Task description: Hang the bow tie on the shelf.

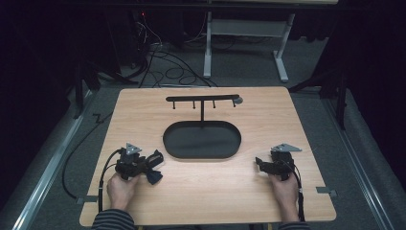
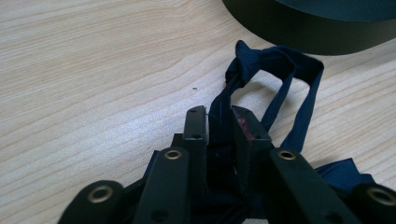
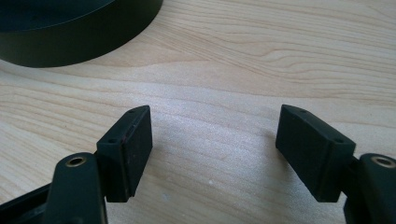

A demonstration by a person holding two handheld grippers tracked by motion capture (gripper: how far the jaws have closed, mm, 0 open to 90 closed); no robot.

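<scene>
Strap (image 2: 261, 70) on table (image 1: 143, 110) left of tray (image 1: 202, 140), hook stand (image 1: 203, 99) behind it.

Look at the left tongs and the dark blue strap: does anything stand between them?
Nothing visible does. The dark blue strap already runs between the jaws of the left tongs, lying on the bare wooden table.

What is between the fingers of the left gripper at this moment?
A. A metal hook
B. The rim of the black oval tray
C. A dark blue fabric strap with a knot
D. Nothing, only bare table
C: in the left gripper view the dark blue fabric strap passes between the fingers of the left gripper, its knotted loop lying on the table beyond.
</scene>
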